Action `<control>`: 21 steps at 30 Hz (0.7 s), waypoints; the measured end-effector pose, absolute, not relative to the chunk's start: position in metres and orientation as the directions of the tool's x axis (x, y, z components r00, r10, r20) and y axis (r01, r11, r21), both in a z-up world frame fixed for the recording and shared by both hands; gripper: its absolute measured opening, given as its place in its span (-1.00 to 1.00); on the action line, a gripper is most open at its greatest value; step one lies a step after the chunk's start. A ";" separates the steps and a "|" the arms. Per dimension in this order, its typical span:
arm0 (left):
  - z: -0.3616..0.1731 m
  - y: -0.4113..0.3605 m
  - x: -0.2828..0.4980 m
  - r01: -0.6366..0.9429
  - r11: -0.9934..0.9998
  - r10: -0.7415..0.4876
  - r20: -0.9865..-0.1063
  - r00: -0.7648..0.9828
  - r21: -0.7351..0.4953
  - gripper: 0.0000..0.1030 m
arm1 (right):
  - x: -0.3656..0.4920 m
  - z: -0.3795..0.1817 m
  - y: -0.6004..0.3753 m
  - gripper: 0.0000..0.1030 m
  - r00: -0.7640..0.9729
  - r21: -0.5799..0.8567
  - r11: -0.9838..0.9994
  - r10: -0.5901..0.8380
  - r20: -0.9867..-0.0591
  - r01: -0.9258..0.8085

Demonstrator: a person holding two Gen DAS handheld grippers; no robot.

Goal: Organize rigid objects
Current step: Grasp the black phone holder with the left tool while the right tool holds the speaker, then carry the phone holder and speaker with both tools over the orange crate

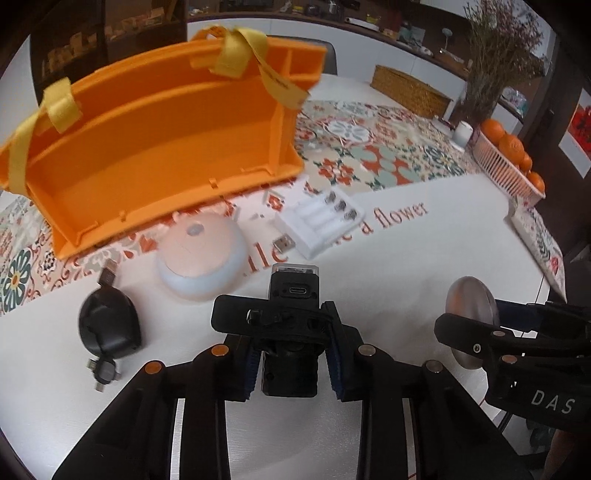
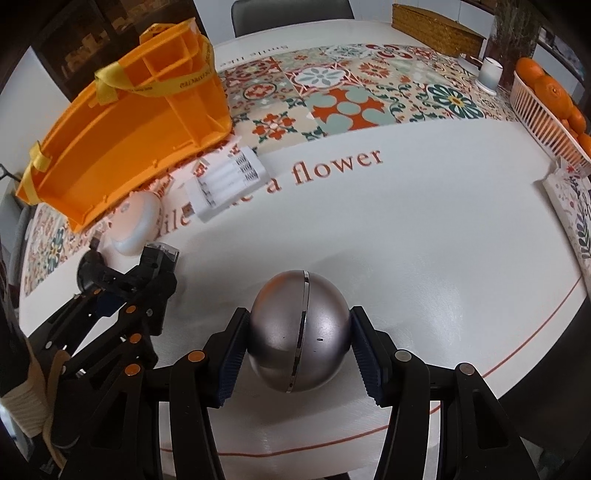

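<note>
Black box-shaped gadget point(image 1: 291, 332), USB port facing away, sits clamped in my left gripper point(image 1: 291, 365), jaws closed tight on its sides so it can travel. My right gripper point(image 2: 297, 350) pinches the silver sphere point(image 2: 299, 332) at mid-width. Ahead, the orange organizer point(image 1: 159, 147) lies open-faced on the table point(image 1: 424, 266), probably their destination.

Wicker box point(image 2: 437, 35) far edge; oranges point(image 2: 546, 88) in pink basket point(image 2: 543, 118) R; white cup point(image 2: 490, 73) btwn.
</note>
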State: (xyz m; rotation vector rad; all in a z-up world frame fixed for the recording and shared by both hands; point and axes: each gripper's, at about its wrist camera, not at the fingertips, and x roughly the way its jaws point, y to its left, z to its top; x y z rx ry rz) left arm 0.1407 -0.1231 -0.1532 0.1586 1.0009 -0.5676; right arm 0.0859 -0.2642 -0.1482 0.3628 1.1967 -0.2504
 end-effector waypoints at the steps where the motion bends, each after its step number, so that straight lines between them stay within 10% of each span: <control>1: -0.150 -0.122 0.143 0.514 0.848 -0.379 -0.829 0.411 -0.133 -0.40 | 0.088 -0.145 -0.264 0.06 0.356 0.143 0.917 0.001 -0.935 0.373; 21: -0.072 -0.072 0.165 0.402 0.907 -0.353 -0.752 0.557 -0.127 -0.40 | 0.127 -0.074 -0.231 0.06 0.499 0.197 0.952 0.058 -0.865 0.232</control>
